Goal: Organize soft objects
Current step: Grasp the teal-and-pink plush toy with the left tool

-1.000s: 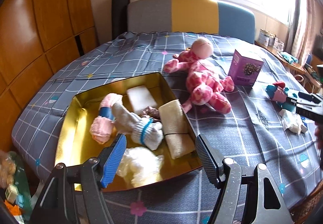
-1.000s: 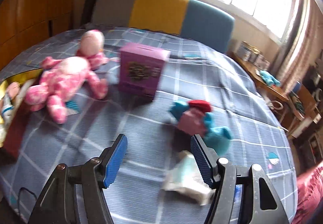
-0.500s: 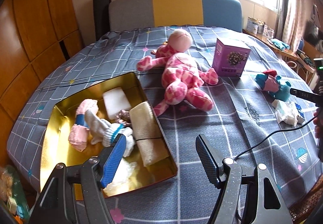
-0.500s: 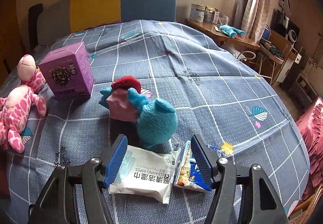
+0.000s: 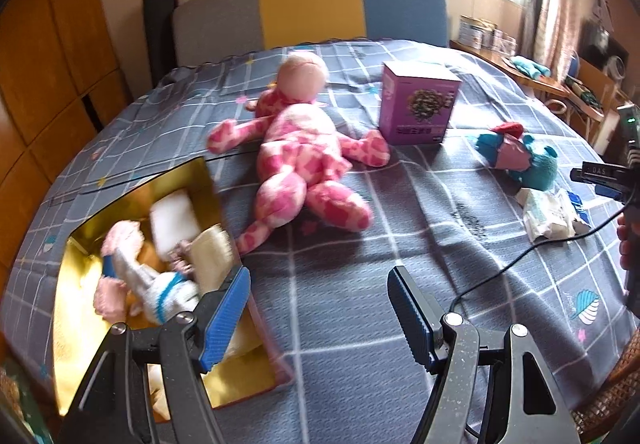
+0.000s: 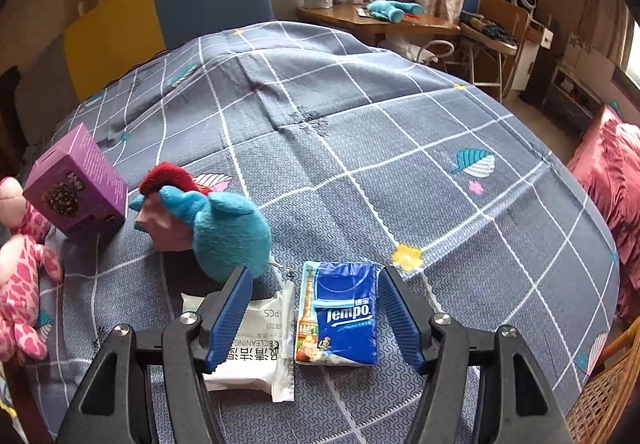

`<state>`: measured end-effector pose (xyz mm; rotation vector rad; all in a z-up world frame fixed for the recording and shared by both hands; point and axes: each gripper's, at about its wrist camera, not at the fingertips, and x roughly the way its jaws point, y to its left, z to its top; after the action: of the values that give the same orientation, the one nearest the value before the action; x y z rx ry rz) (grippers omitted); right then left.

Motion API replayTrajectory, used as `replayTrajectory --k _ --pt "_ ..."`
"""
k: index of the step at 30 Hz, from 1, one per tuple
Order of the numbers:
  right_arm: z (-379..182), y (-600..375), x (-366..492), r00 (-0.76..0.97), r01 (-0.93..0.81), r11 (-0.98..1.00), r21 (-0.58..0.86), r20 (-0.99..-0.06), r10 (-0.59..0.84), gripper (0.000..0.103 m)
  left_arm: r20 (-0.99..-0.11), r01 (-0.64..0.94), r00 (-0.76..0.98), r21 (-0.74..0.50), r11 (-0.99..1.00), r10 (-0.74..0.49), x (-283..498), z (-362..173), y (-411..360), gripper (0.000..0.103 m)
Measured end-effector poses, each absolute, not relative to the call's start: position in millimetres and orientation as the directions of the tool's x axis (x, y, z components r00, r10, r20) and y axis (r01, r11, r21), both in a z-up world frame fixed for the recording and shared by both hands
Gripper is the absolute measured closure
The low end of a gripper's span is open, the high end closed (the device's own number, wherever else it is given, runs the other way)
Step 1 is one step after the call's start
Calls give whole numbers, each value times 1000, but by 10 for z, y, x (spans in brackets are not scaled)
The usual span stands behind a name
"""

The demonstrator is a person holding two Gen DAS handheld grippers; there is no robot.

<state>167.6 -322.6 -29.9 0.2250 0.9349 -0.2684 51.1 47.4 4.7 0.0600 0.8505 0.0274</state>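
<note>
Right claw [image 6: 316, 318] open over Tempo tissue pack [image 6: 338, 314], "CLEANING" wipes packet [image 6: 250, 350] beside

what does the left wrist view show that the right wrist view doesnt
Only the left wrist view shows the gold tin holding the socks and the sponge.

Only the right wrist view shows the blue Tempo tissue pack between the open right claw, and the side table.

Both show the pink plush, purple box, blue plush and white wipes pack.

Tissue pack [image 6: 338, 318] right of wipes packet [image 6: 248, 348]; plush toy [image 6: 224, 228] behind
</note>
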Motion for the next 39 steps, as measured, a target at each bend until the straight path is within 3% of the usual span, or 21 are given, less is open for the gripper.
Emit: replayTrajectory --k 11,22,26,32,39 --pt "-275 -3645 1566 579 464 846 261 -813 -67 37 -792 144 596 -55 988 -131 1142 59 -180 31" --pt "-200 -3738 1508 617 479 816 322 -785 -53 37 -819 260 489 -193 946 -301 1977 18 -1119 28" --pt "-202 -3764 1506 623 477 808 346 -781 -34 37 -824 247 442 -267 931 -354 2307 -77 -1434 19" --pt "-253 -3776 1524 616 466 801 377 -788 13 37 -830 147 399 -361 921 -390 2729 -277 -1744 17" --pt "-270 -3793 1522 619 466 791 396 -785 28 37 -857 51 366 -371 927 -363 2965 -537 -1976 17"
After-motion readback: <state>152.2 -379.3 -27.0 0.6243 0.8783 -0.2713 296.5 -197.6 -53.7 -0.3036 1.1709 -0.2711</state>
